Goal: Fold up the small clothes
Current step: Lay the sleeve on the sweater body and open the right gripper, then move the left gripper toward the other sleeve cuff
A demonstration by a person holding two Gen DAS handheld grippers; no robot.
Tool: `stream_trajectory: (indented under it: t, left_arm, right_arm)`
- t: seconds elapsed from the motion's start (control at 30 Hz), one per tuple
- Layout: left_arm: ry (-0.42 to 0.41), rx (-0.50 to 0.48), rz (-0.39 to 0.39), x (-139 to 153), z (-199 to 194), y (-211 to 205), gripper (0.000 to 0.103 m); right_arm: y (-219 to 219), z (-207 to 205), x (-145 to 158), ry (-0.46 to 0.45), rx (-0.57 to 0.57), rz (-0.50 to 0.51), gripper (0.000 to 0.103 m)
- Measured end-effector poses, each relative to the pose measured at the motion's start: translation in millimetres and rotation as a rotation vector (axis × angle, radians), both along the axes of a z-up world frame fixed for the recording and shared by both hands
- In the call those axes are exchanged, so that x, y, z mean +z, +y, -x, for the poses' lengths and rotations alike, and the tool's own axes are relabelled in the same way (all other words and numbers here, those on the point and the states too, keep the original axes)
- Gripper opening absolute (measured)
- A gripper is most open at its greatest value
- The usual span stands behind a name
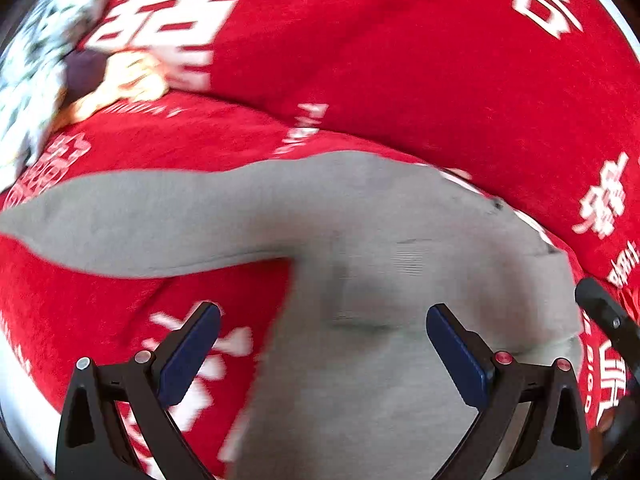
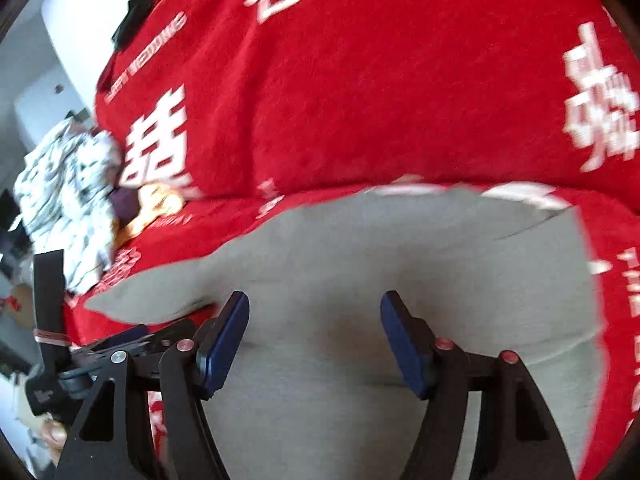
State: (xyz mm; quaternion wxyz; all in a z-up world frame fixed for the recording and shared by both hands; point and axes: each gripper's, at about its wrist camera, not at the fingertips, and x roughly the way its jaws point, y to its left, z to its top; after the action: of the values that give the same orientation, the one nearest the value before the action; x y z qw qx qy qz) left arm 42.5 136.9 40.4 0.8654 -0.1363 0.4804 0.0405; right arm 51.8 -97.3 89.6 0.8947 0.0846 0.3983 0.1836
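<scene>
Grey garment lies spread on the red blanket; my left gripper and right gripper hover wide, empty. I'd pinch the sleeve edge cleanly first.

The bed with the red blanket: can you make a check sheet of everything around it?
Surface: red blanket with white characters, rumpled.
Job's things: grey garment spread flat, one sleeve out to the side.
Clutter: patterned white clothes pile, an orange and a dark item beside it.
Grippers: left tool open over the garment's edge; right tool open over the garment; neither holds anything.
Cables: nothing seen.
Surroundings: white wall, dim room edge, blurred.
</scene>
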Motion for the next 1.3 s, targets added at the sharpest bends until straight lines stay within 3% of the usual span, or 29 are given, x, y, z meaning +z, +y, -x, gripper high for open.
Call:
stream_trajectory:
  t: [0.07, 0.23, 0.37, 0.47, 0.63, 0.8, 0.97, 1.1, 1.3]
  left_arm:
    - [0.007, -0.071, -0.013, -5.5, -9.2, -32.0, 0.103]
    - [0.06, -0.194, -0.099, -31.2, -44.4, -97.6, 0.103]
    - [0.126, -0.177, -0.153, -61.3, -61.6, -105.7, 0.103]
    - [0.075, -0.183, -0.18, -61.8, -60.0, -105.1, 0.103]
    - [0.064, -0.18, -0.188, -59.5, -59.5, -106.2, 0.103]
    - [0.054, -0.17, -0.19, -58.6, -50.1, -104.4, 0.103]
    - [0.062, -0.17, -0.181, -56.6, -38.7, -100.1, 0.103]
    - [0.052, -0.171, -0.184, -53.4, -27.3, -95.5, 0.103]
    - [0.073, -0.159, -0.12, -55.7, -12.0, -84.0, 0.103]
  right_arm:
    - [-29.8, -7.1, -1.4, -0.017, -0.074, 0.061, 0.076]
    - [-87.8, -47.1, -39.2, 0.099, -0.219, 0.156, 0.076]
    - [-113.7, -69.9, -69.5, 0.174, -0.253, 0.224, 0.076]
    - [-125.3, -80.4, -83.1, 0.173, -0.267, 0.256, 0.076]
    - [-118.8, -91.6, -80.5, 0.191, -0.27, 0.318, 0.078]
    - [-81.1, -55.2, -60.2, 0.112, -0.173, 0.326, 0.078]
    - [-60.8, -36.9, -78.0, 0.158, -0.144, 0.387, 0.078]
    - [-59.2, -15.8, -69.9, 0.14, -0.17, 0.377, 0.078]
    - [-40.3, 9.5, -66.9, 0.152, -0.139, 0.385, 0.078]
